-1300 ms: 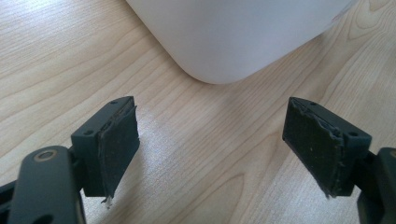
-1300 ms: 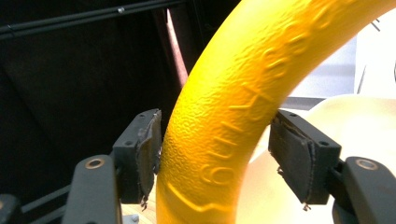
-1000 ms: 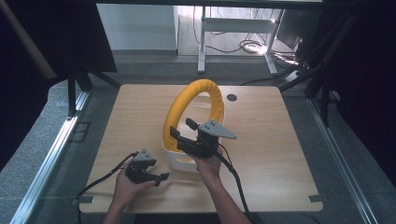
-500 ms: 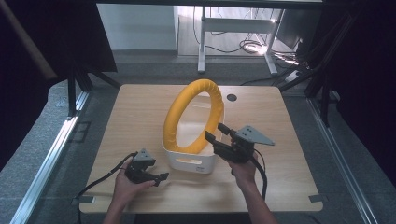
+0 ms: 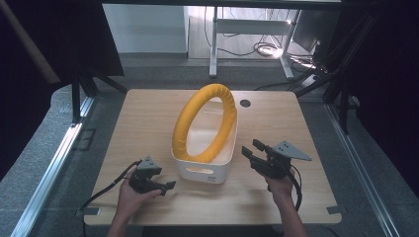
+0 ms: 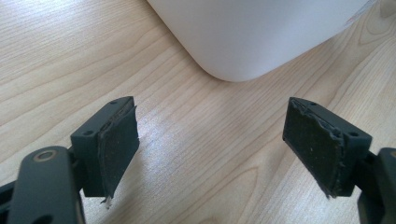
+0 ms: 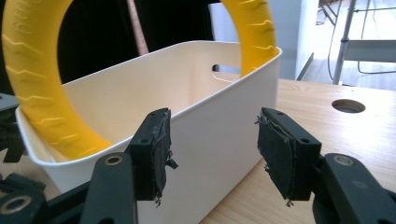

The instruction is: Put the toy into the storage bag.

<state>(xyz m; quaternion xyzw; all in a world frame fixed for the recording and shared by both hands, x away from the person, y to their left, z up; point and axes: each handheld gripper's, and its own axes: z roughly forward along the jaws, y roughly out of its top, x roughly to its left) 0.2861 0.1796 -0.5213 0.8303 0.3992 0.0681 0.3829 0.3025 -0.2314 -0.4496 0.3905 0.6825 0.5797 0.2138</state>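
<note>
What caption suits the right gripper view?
Right gripper, nothing between its fingers, faces a white bin holding an upright yellow ring.

The left gripper (image 6: 212, 154) is hovering with its two black jaws standing wide apart, nothing between them, just short of the rounded white plastic bin (image 6: 252, 32) sitting on the light wooden tabletop (image 6: 60, 60).

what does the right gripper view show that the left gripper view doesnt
Right gripper view alone: the big yellow ridged ring standing in the bin, the bin's open inside with a handle slot, and a round cable hole in the tabletop. Left gripper view alone: the bin's rounded outer corner close up. Both: the white plastic bin, the light wooden table, empty parted black claws.
</note>
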